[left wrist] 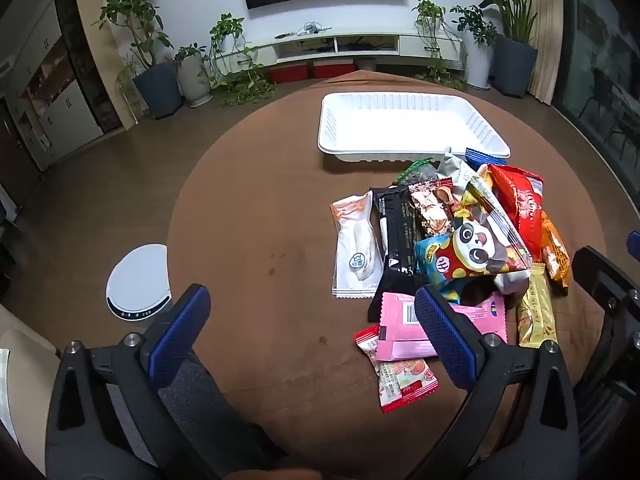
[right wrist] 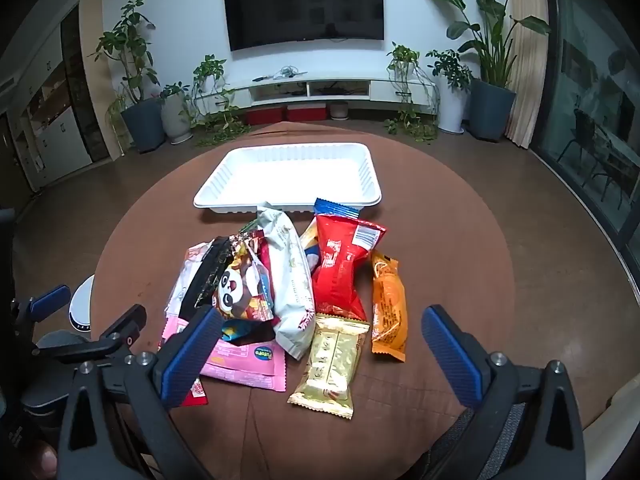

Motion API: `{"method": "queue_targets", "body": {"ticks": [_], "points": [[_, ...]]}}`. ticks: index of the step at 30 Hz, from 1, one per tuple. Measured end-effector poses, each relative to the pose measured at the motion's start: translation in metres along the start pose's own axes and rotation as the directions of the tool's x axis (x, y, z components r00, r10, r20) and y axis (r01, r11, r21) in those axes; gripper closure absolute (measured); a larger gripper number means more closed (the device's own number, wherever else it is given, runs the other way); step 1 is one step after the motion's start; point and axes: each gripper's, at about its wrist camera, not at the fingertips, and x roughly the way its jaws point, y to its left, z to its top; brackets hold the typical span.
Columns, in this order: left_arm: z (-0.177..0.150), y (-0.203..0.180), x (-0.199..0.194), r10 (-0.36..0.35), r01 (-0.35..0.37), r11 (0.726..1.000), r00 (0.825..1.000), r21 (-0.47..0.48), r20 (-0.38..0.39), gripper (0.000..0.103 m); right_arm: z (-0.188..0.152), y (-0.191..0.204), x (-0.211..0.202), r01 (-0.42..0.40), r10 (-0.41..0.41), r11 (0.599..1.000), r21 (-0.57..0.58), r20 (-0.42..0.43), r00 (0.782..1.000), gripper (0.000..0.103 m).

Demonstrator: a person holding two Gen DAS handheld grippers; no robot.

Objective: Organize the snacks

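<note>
Right wrist view gives me the whole layout: the round brown table (right wrist: 460, 240), then the white ribbed tray (right wrist: 224, 194) on its far side with nothing in it, then the heap of snack packets just in front of the tray's near rim. Nothing has gone into the tray, so I judge the sorting not yet begun.

Working down in size, the white crinkled bag (right wrist: 290, 280) and the red bag (right wrist: 340, 272) lie across the middle of the heap, leaning on the others. The pink packet (right wrist: 248, 364) lies flat at the near left edge, the gold bar (right wrist: 330, 364) nearest me, and the orange packet (right wrist: 388, 304) alone on the right, clear of most of the pile. The panda packet (right wrist: 236, 284) sits on top towards the left.

My right gripper (right wrist: 324, 356) hangs above the gold bar with its blue pads spread as wide as they go and nothing between them. My left gripper (left wrist: 308, 336) is likewise fully spread and empty, over bare table left of the pile, its right pad in front of the pink packet.

These should all be light, with slick, crackly film that slides and crumples. The puffed bags look soft and easy to crush, so I would pinch them at a sealed end. The gold bar looks stiffer; I would take it across its narrow middle.
</note>
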Motion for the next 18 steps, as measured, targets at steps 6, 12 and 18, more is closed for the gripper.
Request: {"method": "queue_targets", "body": {"ticks": [6, 12, 18], "points": [[0.001, 0.001, -0.003, -0.001, 0.001, 1.0, 1.0, -0.011, 0.01, 0.0, 0.0, -0.001, 0.002, -0.002, 0.002, 1.0, 0.004, -0.008, 1.0, 0.001], [0.001, 0.002, -0.001, -0.02, 0.02, 1.0, 1.0, -0.017, -0.012, 0.0, 0.0, -0.002, 0.004, -0.001, 0.002, 1.0, 0.005, -0.012, 1.0, 0.001], [0.0, -0.001, 0.003, -0.025, 0.025, 1.0, 1.0, -0.015, -0.013, 0.0, 0.0, -0.003, 0.004, -0.001, 0.001, 1.0, 0.004, -0.013, 1.0, 0.001]]}}
